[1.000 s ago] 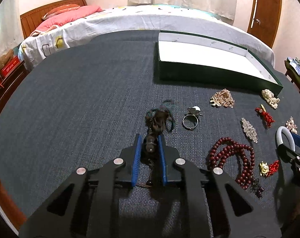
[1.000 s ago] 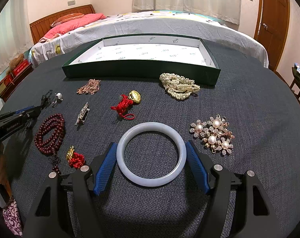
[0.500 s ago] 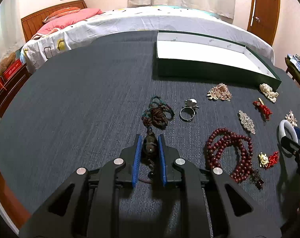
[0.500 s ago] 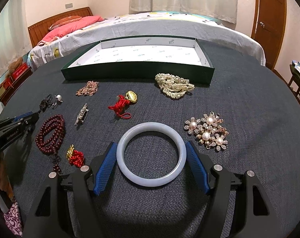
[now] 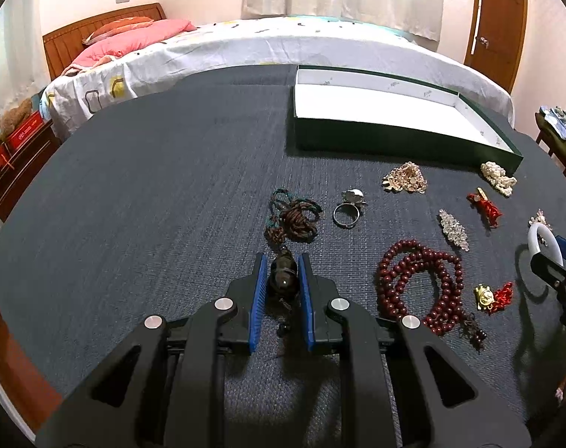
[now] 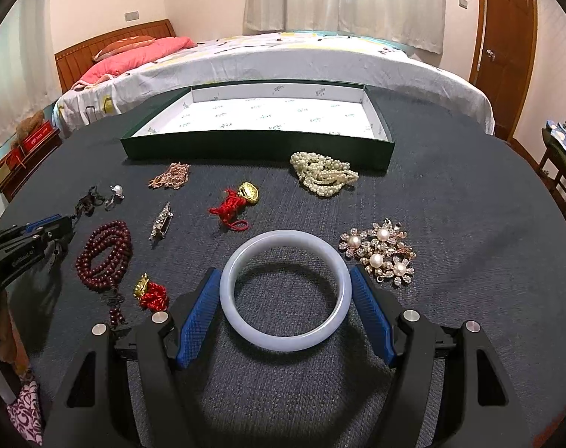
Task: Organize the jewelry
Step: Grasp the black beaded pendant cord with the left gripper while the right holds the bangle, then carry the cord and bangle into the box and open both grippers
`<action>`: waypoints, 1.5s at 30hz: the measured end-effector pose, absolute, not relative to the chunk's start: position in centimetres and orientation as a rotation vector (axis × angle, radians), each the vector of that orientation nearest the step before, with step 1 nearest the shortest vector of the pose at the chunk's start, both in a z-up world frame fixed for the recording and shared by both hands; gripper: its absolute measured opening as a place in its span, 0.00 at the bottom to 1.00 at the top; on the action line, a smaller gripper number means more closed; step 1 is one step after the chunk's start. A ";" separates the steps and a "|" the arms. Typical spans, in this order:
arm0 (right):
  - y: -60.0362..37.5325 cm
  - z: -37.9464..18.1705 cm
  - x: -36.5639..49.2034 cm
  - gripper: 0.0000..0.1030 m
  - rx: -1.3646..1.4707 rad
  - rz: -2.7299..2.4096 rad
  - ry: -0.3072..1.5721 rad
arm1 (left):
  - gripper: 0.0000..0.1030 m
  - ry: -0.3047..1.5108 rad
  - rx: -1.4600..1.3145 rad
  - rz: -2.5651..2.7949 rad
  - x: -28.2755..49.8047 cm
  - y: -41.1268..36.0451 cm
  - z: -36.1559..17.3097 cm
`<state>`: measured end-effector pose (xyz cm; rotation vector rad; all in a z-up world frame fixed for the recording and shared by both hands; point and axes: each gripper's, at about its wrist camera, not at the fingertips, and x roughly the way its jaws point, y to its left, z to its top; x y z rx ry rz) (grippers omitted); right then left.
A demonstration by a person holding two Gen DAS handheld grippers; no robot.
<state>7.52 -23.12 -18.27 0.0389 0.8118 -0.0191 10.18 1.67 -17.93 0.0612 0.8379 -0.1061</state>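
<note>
Here, both pick-ups appear made and nothing lies in the green tray (image 6: pixel 256 147) yet. The left gripper (image 5: pixel 281 280) has its jaws drawn narrow on a dark pendant (image 5: pixel 282 280), whose long axis runs along the fingers, away from the camera, its cord (image 5: pixel 294 216) heaped on the cloth just ahead. The right gripper (image 6: pixel 284 298) stands wide, pads against opposite sides of the pale bangle (image 6: pixel 285 290) (a flat ring, with no long axis). The next move likely calls for lifting each piece clear and carrying it over the tray's near wall.
</note>
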 end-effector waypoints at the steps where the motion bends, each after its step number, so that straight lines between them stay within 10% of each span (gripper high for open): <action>1: -23.1 -18.2 7.5 0.67 0.039 -0.019 0.811 | 0.17 0.837 0.060 -0.106 10.1 1.7 -17.9; 29: -26.5 -9.2 17.1 0.67 0.041 -0.020 0.589 | 0.17 0.557 -0.001 -0.257 19.9 -5.4 -4.5; 45: -27.7 -17.7 26.5 0.67 0.031 -0.023 0.833 | 0.17 0.831 0.043 -0.270 30.4 -11.4 -15.8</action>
